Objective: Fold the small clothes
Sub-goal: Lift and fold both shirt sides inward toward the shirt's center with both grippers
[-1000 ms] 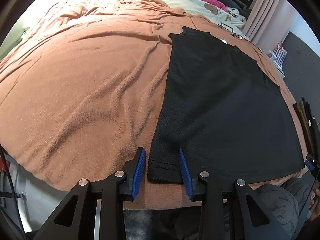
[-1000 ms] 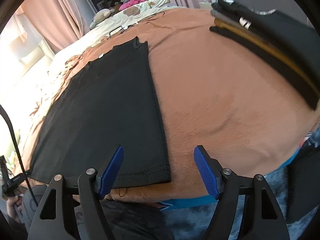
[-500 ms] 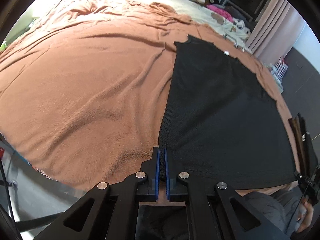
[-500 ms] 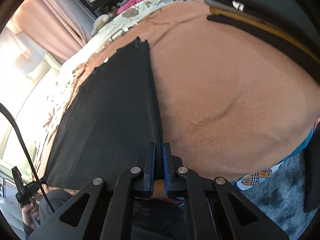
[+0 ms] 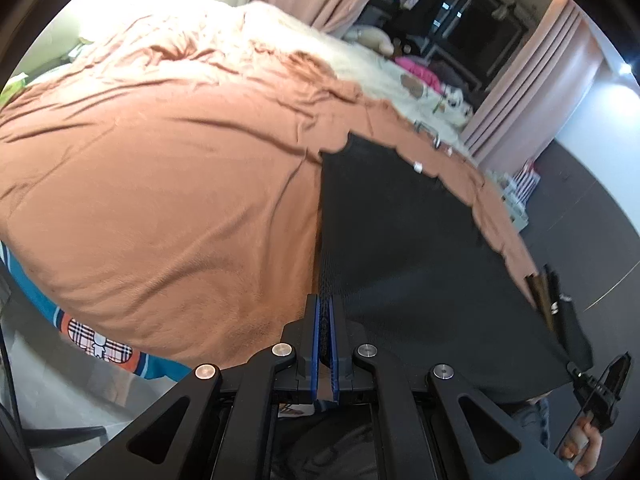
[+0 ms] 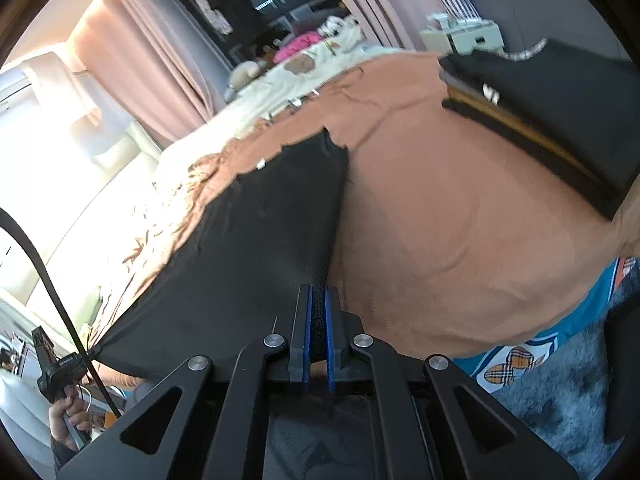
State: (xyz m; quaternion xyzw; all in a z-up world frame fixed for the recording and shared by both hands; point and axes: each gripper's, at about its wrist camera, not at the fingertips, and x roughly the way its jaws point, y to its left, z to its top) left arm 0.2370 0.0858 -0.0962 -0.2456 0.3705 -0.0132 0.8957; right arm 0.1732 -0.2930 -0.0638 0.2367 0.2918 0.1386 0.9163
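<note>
Left jaws: the left gripper has its blue pads pressed together on the near left corner of the black garment, the hem pinched between them.
Right jaws: the right gripper is clamped the same way on the near right corner of the black garment.
Change from a second ago: both pairs of jaws stood wide apart over the hem then; half a second ago they had closed on it, and now the near edge is raised off the bed, the cloth stretched taut between the two corners.
Garment position: its far end, with a small white tag near the collar, still lies on the brown blanket; the near half slopes up toward the cameras.
Opposite hands: the left view shows the person's right hand on its handle at lower right; the right view shows the left hand at lower left, with a black cable beside it.
Surroundings: a stack of folded dark clothes sits on the blanket well apart, to the right; pink curtains and a cream bedspread with soft toys lie beyond.
In the way: the lifted cloth hides the blanket beneath it.
</note>
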